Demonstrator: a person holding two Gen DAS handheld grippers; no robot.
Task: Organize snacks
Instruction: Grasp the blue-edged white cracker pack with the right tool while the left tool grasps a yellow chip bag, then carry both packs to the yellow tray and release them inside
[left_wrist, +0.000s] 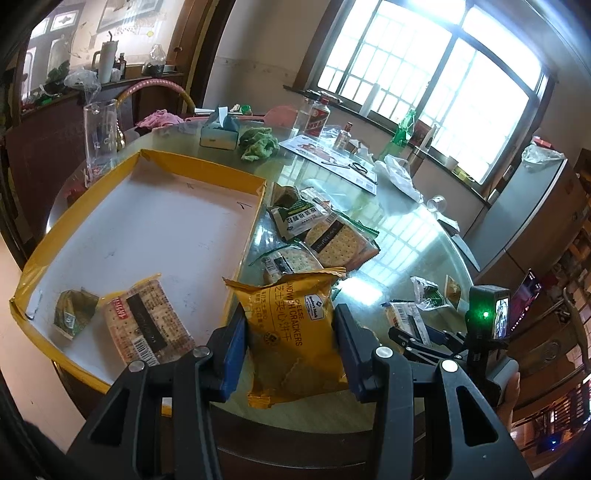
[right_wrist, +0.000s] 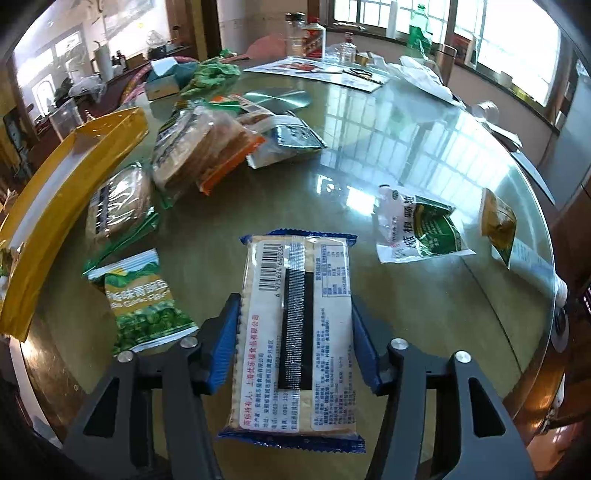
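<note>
My left gripper (left_wrist: 291, 325) is shut on a yellow cheese sandwich cracker pack (left_wrist: 295, 332), held upright above the table edge, just right of the yellow-rimmed tray (left_wrist: 207, 173). A clear cracker pack (left_wrist: 144, 328) and a small green packet (left_wrist: 74, 310) lie inside the tray. My right gripper (right_wrist: 295, 332) is shut on a blue-edged cracker pack (right_wrist: 295, 314), barcode side up, low over the glass tabletop (right_wrist: 369, 155). Loose snacks lie around it: a green pea packet (right_wrist: 144, 299), stacked cracker packs (right_wrist: 199, 147), a white and green pouch (right_wrist: 417, 225) and a yellowish packet (right_wrist: 498, 225).
The round glass table's far side carries a tissue box (left_wrist: 218, 129), a green cloth (left_wrist: 258, 142), bottles (left_wrist: 317, 118), a flyer with scissors (left_wrist: 358, 168) and a white plastic bag (left_wrist: 399, 173). A tall clear jar (left_wrist: 98, 133) stands behind the tray. Bare glass lies mid-table.
</note>
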